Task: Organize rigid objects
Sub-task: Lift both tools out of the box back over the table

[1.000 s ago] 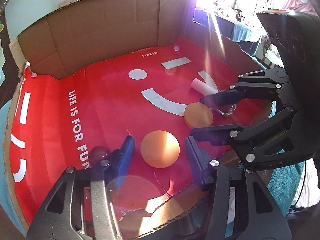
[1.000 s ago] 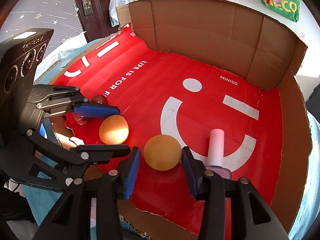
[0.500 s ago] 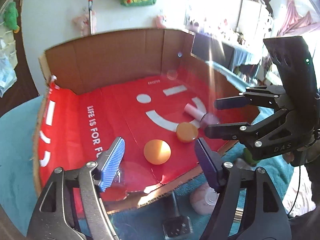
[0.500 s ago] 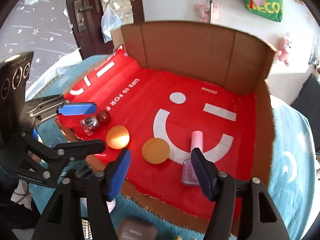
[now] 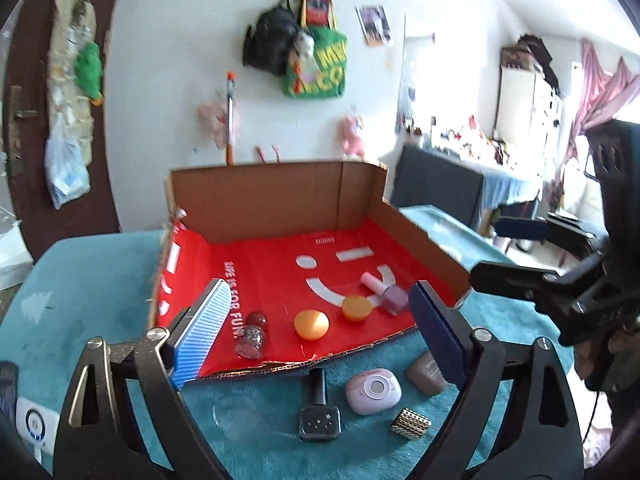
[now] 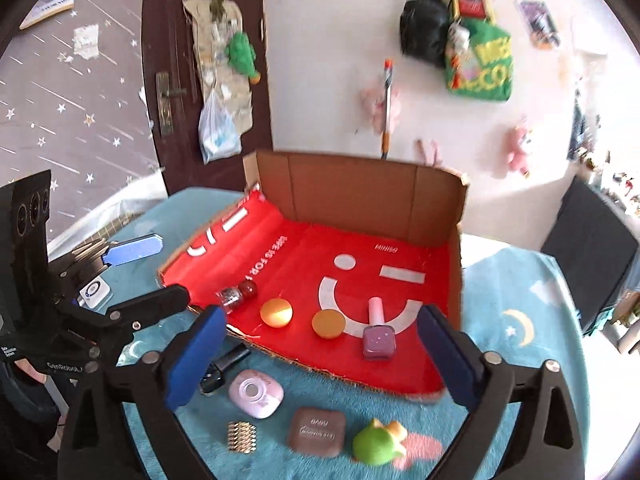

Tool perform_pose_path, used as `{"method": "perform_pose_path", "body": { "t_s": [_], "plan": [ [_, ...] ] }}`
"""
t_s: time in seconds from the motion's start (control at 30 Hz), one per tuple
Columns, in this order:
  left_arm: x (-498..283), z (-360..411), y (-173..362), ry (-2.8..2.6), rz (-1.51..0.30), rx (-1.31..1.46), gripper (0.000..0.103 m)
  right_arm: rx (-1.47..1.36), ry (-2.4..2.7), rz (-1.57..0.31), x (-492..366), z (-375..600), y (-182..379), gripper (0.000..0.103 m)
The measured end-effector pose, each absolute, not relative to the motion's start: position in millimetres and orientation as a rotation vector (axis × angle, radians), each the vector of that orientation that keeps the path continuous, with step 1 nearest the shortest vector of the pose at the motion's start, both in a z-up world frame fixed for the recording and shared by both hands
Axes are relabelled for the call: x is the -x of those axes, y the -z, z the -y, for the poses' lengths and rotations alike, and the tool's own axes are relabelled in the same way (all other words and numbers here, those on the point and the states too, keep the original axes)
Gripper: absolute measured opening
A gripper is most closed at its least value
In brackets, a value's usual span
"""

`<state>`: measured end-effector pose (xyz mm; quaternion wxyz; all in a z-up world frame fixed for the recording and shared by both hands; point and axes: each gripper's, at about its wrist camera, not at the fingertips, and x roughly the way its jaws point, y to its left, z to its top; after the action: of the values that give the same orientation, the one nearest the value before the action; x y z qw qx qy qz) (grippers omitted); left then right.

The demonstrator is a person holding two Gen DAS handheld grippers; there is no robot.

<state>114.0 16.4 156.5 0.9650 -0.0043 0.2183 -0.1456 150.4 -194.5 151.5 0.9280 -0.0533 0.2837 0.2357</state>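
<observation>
Left wrist view: left gripper [image 5: 320,328] jaws have just been opening and stand wide, nothing between the pads. It hangs above the box's torn front edge. Right gripper [image 6: 320,354] same: jaws just opened wide, nothing held, over the front edge.

Cardboard box [image 5: 276,204] has tall back and right walls, a low left flap, and a ragged, near-flat front lip, so the front is the open side. Red liner [image 6: 304,256] reads "LIFE IS FOR FUN" along the left and "MINISO" near the back, plus a white smiley.

In the box, front row left to right: glitter bottle with dark red cap [image 6: 236,294], orange ball [image 6: 276,312], orange disc [image 6: 329,324], pink nail polish [image 6: 378,330] lying with its cap towards the back wall. All apart from each other; rear half of the liner is bare.

On the teal blanket [image 6: 520,304] in front of the box: black nail polish [image 5: 319,412], pink round-cornered case [image 6: 256,394], brown case [image 6: 317,432] with embossed text I can't read, gold bead cube [image 6: 241,436], green toy [image 6: 378,446]. Spaced with gaps between them, all near the lip.

Wall behind: green bag [image 6: 480,64], lettering only partly legible.
</observation>
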Motion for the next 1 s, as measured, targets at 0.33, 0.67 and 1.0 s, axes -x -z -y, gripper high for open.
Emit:
{"method": "perform_pose_path", "body": {
  "t_s": [0.33,0.67,1.0],
  "plan": [
    [-40.1,-10.5,-135.9,0.187,-0.342,0.021,0.096,0.041,-0.343,-0.399,-59.7,211.5,-146.7,0.103],
    [-5.8,-1.4,-88.0,0.147,-0.357,-0.002,0.096,0.015,-0.241,-0.327,-6.2,219.8,-83.1,0.103],
    [-11.6,-9.1,-49.2,0.073,-0.360,0.061,0.096,-0.040,-0.153,-0.363,-13.4,227.7,-29.1,0.103]
  ]
}}
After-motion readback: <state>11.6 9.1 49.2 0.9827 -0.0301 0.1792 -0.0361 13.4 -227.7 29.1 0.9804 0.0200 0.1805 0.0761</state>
